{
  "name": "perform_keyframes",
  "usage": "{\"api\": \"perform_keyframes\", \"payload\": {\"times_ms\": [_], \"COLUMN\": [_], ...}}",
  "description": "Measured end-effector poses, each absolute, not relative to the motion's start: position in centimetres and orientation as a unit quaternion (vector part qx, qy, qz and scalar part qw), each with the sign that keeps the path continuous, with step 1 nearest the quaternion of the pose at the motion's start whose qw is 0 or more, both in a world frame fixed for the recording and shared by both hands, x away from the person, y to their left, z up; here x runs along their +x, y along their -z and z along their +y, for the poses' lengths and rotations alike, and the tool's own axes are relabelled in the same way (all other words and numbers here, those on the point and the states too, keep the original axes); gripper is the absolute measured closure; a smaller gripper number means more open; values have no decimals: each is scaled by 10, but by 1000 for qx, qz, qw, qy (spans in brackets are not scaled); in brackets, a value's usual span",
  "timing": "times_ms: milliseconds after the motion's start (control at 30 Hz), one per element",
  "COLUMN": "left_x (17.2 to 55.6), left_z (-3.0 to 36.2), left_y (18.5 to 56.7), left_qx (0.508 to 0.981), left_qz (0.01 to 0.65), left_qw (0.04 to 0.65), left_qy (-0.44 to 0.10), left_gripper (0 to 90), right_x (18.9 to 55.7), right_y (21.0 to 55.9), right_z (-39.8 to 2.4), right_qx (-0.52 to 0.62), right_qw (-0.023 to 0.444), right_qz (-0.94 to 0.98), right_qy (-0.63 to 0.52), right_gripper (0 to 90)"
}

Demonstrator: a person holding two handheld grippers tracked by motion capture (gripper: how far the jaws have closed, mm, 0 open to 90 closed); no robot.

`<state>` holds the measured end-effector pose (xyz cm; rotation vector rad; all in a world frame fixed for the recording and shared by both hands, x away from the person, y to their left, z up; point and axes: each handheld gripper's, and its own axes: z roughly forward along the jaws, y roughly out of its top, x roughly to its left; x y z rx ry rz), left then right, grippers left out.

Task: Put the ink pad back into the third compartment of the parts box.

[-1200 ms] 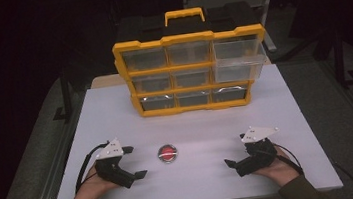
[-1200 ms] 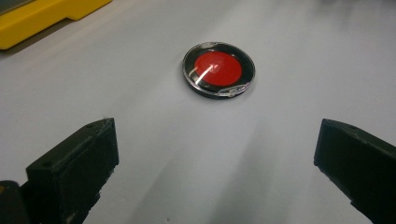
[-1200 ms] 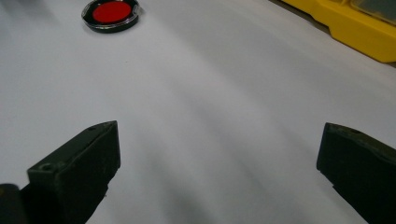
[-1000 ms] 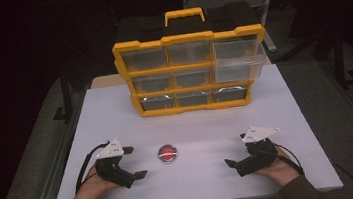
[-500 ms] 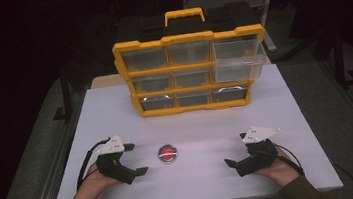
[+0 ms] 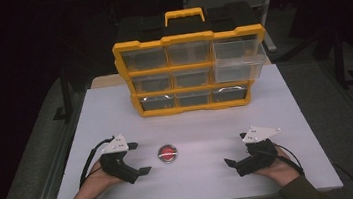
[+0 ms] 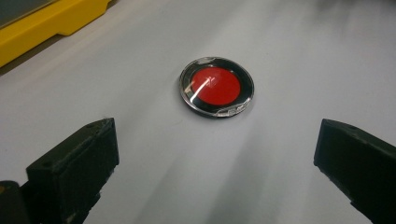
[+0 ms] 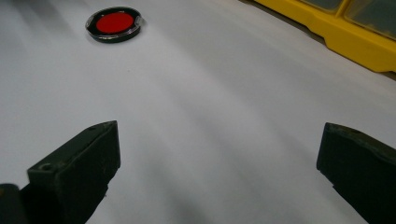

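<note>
Red disc [image 7: 216, 87] is lined up between the spread jaws of left gripper [image 6: 138, 159] for grasping; right gripper [image 6: 236, 150] is rested apart, jaws spread, empty.

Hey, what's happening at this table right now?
A person holds a hand-held gripper in each hand over a white table. The left hand-held gripper is open and points at a small round red disc lying just ahead of it, not yet touching it. The right hand-held gripper is also open and sits farther from the disc. A yellow drawer organizer stands at the back, with one right-hand drawer pulled out.
</note>
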<state>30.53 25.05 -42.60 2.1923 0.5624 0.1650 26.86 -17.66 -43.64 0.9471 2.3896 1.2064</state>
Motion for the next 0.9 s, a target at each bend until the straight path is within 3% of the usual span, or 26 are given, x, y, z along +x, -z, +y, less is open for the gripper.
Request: {"api": "perform_keyframes", "payload": {"times_ms": [900], "left_x": [311], "left_z": [231], "left_y": [419], "left_qx": [874], "left_qz": [214], "left_qw": [432], "left_qy": [-63], "left_gripper": [0], "right_x": [269], "right_y": [436], "right_z": [-177], "right_qx": [330], "right_qw": [149], "right_qz": [829], "right_qy": [-426], "right_gripper": [0]}}
